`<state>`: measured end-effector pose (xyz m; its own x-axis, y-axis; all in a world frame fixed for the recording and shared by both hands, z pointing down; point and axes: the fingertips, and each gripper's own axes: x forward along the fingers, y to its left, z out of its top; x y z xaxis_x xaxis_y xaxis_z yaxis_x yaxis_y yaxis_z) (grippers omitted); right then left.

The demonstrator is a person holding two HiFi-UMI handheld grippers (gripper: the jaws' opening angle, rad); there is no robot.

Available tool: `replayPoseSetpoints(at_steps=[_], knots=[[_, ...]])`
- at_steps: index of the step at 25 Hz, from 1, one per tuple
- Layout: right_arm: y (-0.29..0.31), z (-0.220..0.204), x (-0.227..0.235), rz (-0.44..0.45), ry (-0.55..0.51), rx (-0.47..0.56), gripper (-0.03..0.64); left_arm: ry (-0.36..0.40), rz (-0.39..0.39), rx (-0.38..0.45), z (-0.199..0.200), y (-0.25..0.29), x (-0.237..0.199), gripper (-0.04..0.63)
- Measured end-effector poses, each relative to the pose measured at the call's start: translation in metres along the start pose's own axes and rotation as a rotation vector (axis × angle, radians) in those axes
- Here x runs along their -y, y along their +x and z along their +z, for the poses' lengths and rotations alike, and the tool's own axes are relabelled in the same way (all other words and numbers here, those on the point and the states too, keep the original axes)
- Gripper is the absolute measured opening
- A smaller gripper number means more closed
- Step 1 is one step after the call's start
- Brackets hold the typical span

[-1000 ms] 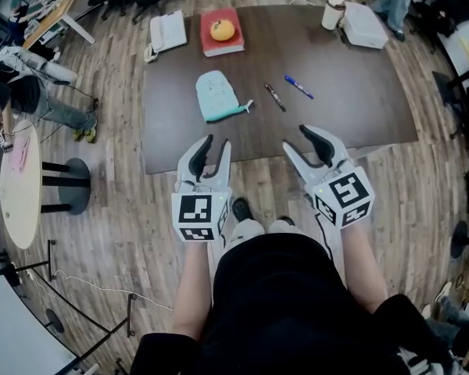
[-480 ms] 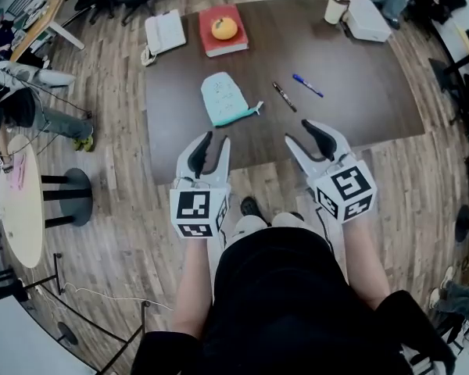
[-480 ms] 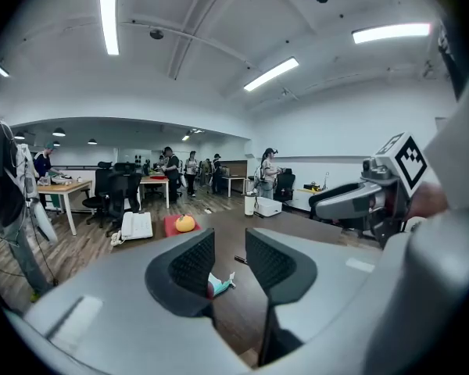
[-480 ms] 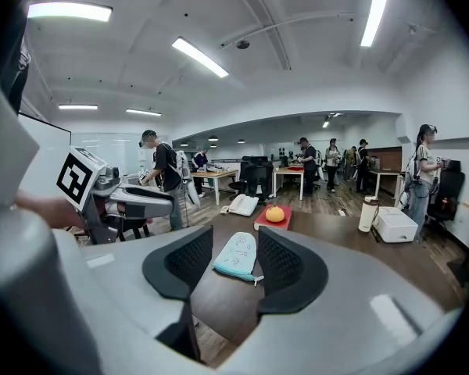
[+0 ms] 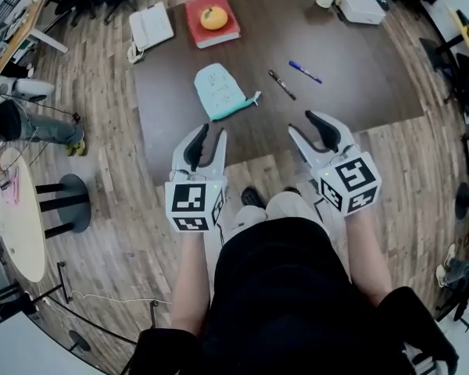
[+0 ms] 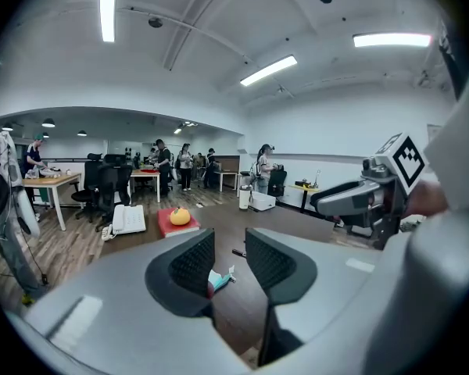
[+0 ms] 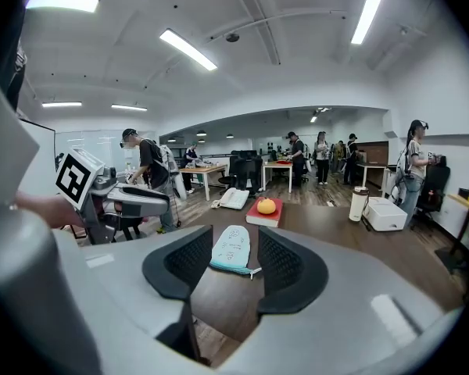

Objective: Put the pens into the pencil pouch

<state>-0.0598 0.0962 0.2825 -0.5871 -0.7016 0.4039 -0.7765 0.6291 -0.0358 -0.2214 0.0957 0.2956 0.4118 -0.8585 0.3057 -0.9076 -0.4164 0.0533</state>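
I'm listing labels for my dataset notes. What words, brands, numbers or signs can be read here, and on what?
No text is readable in any view.
Pencil pouch: faint dark print on its face, too small to read.
Red book: no legible title.
Cubes on the left gripper and right gripper: black-and-white square markers only, no letters or digits.

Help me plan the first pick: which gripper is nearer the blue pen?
Right. The right gripper is on the blue pen's near side; the left gripper is farther left, near the pouch.
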Motion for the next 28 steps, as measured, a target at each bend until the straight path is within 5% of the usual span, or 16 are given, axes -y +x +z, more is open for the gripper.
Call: replayPoseSetpoints(at_steps=[10,28], knots=[[0.001,-0.021,-0.002,0.007,0.028,-0.054,0.163,-0.018,-0.04,-0.051,-0.02,0.007,0.011,0.121],[0.051,-0.027,0.069,0.056,0.074,-0.114,0.163,-0.024,-0.001,-0.175,-0.038,0.067,-0.003,0.121]])
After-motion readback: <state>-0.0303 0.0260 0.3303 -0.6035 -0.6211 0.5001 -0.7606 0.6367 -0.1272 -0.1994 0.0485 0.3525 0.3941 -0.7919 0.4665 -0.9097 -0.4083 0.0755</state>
